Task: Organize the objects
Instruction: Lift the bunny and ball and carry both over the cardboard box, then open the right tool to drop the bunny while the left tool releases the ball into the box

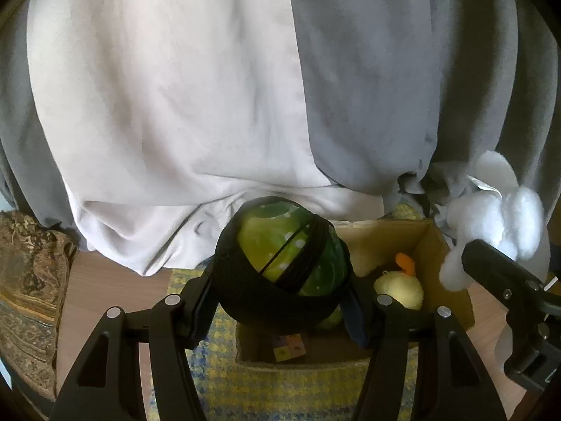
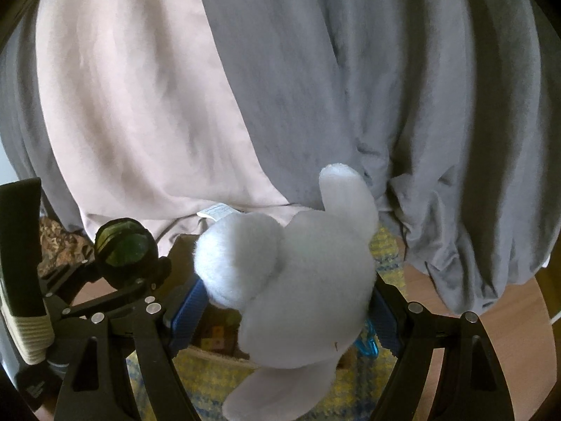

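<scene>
A wooden floor (image 1: pixel 98 280) carries a yellow-and-blue woven mat (image 1: pixel 217 379); an open cardboard box (image 1: pixel 431 242) stands on the mat; a patterned brown cloth (image 1: pixel 28 280) lies at the floor's left edge.
</scene>
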A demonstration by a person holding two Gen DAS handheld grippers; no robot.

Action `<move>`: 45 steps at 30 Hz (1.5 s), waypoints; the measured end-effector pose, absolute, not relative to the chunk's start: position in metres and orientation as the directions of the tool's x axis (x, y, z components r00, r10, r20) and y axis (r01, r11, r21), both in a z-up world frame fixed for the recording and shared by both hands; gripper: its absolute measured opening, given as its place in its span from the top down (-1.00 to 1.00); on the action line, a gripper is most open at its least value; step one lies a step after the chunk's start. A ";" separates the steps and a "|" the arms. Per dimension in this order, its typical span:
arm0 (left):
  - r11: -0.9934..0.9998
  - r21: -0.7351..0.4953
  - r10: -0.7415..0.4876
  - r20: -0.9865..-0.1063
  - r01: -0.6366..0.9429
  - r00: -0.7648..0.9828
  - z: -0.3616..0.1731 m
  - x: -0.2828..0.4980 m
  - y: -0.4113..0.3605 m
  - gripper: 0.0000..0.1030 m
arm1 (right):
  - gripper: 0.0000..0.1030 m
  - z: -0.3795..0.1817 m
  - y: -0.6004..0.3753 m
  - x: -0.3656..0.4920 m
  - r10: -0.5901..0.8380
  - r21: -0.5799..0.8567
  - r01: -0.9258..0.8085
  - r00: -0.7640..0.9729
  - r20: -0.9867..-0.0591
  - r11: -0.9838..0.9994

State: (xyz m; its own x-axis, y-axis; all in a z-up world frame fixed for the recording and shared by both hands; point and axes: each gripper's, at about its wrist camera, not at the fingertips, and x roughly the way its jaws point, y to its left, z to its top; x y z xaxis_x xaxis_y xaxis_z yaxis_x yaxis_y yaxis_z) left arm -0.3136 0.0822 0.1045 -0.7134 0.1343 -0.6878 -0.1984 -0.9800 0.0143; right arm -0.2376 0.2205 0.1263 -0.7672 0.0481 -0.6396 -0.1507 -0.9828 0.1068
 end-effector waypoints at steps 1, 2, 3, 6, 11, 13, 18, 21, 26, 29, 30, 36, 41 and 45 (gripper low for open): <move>-0.980 0.012 0.136 -0.693 -0.199 -0.708 0.102 -0.318 0.083 -0.17 | -0.59 0.124 0.222 -0.241 0.045 0.110 -0.152 -0.761 -0.647 -0.982; -0.980 0.010 0.136 -0.697 -0.199 -0.704 0.101 -0.321 0.084 -0.17 | -0.59 0.122 0.222 -0.245 0.041 0.112 -0.150 -0.755 -0.654 -0.982; -0.980 0.010 0.136 -0.701 -0.201 -0.700 0.099 -0.324 0.085 -0.17 | -0.59 0.119 0.223 -0.249 0.037 0.113 -0.148 -0.750 -0.661 -0.983; -0.979 0.013 0.134 -0.713 -0.205 -0.689 0.094 -0.332 0.088 -0.18 | -0.59 0.114 0.224 -0.258 0.035 0.114 -0.151 -0.738 -0.674 -0.982; -0.981 0.014 0.123 -0.730 -0.195 -0.672 0.089 -0.338 0.087 -0.19 | -0.62 0.109 0.226 -0.265 0.025 0.123 -0.149 -0.731 -0.682 -0.981; -0.981 0.017 0.120 -0.736 -0.195 -0.667 0.086 -0.339 0.087 -0.20 | -0.66 0.109 0.226 -0.265 0.017 0.131 -0.146 -0.730 -0.683 -0.980; -0.982 0.039 0.101 -0.715 -0.184 -0.692 0.091 -0.334 0.087 -0.81 | -0.80 0.105 0.228 -0.268 0.006 0.145 -0.149 -0.717 -0.698 -0.978; -0.980 0.074 0.075 -0.712 -0.182 -0.698 0.092 -0.331 0.089 -0.89 | -0.85 0.105 0.229 -0.265 0.019 0.142 -0.164 -0.719 -0.694 -0.976; -0.982 0.076 0.069 -0.709 -0.174 -0.702 0.094 -0.328 0.087 -0.95 | -0.91 0.114 0.228 -0.259 0.050 0.118 -0.174 -0.738 -0.673 -0.978; -0.983 0.067 0.075 -0.706 -0.171 -0.704 0.095 -0.325 0.084 -0.95 | -0.91 0.118 0.224 -0.255 0.064 0.101 -0.176 -0.742 -0.667 -0.979; -0.983 0.067 0.074 -0.706 -0.170 -0.705 0.095 -0.324 0.084 -0.95 | -0.91 0.119 0.223 -0.254 0.068 0.095 -0.175 -0.745 -0.664 -0.980; -0.984 0.068 0.074 -0.696 -0.168 -0.714 0.098 -0.313 0.079 -0.95 | -0.91 0.120 0.217 -0.244 0.075 0.085 -0.172 -0.751 -0.656 -0.981; -0.985 0.064 0.074 -0.690 -0.163 -0.720 0.098 -0.302 0.075 -0.96 | -0.91 0.118 0.215 -0.235 0.071 0.092 -0.175 -0.746 -0.662 -0.980; -0.984 0.076 0.066 -0.684 -0.161 -0.727 0.096 -0.292 0.074 -0.97 | -0.91 0.115 0.212 -0.227 0.077 0.080 -0.175 -0.739 -0.669 -0.981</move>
